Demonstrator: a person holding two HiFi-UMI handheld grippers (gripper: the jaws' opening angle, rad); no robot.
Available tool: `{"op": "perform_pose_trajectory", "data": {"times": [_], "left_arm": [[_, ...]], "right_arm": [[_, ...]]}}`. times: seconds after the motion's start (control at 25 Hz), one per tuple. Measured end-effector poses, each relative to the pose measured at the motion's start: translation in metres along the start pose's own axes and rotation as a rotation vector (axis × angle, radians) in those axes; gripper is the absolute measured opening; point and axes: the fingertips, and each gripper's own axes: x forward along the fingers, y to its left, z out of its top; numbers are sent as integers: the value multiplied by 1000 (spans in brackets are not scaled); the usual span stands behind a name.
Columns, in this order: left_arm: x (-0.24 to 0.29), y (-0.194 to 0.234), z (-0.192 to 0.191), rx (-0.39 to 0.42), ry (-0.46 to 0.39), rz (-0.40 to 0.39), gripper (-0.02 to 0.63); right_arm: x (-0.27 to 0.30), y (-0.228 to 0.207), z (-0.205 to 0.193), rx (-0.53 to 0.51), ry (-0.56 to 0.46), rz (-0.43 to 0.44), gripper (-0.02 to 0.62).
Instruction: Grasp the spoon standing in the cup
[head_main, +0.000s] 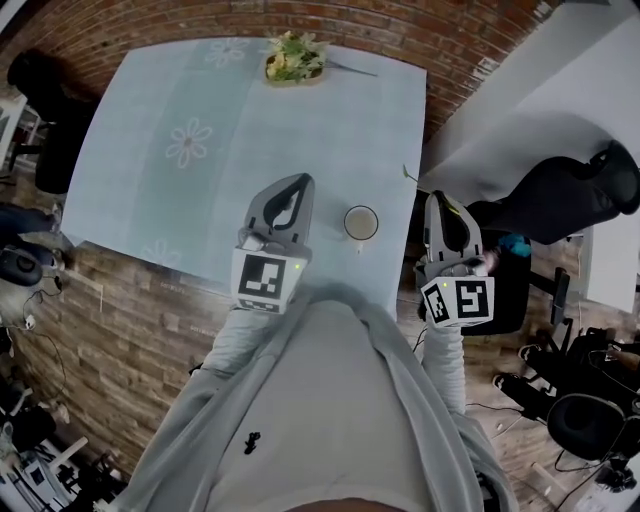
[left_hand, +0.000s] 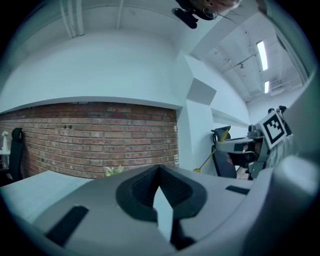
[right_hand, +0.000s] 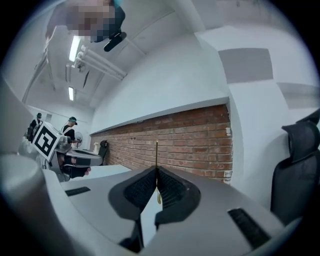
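A round cup (head_main: 361, 222) stands near the right edge of the pale blue table (head_main: 200, 90), with no spoon in it. My right gripper (head_main: 436, 198) hangs just off that edge, to the right of the cup. It is shut on a thin golden spoon (right_hand: 156, 152), whose handle sticks out past the jaw tips. In the left gripper view the spoon (left_hand: 210, 157) slants down from the right gripper (left_hand: 222, 145). My left gripper (head_main: 299, 182) is over the table left of the cup, its jaws shut (left_hand: 159, 170) and holding nothing.
A bowl of green and yellow flowers (head_main: 294, 57) sits at the table's far edge. A brick wall (right_hand: 190, 135) runs behind the table. Black office chairs (right_hand: 297, 165) stand to the right, and another dark chair (head_main: 45, 120) at the left. People stand far off (right_hand: 72, 126).
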Motion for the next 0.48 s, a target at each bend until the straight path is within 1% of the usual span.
{"op": "perform_pose_trajectory", "data": {"times": [0.08,0.2,0.48], "left_arm": [[-2,5,1,3,-3,18,18],[-6,14,3,7,-5,47,18],[-16,30,1,14,1,106,17]], "right_arm": [[0,2,3,-42,-5,-8,20],[-1,5,6,-66,-16,-21,20],[-2,3,0,-39,-18,-23,20]]}}
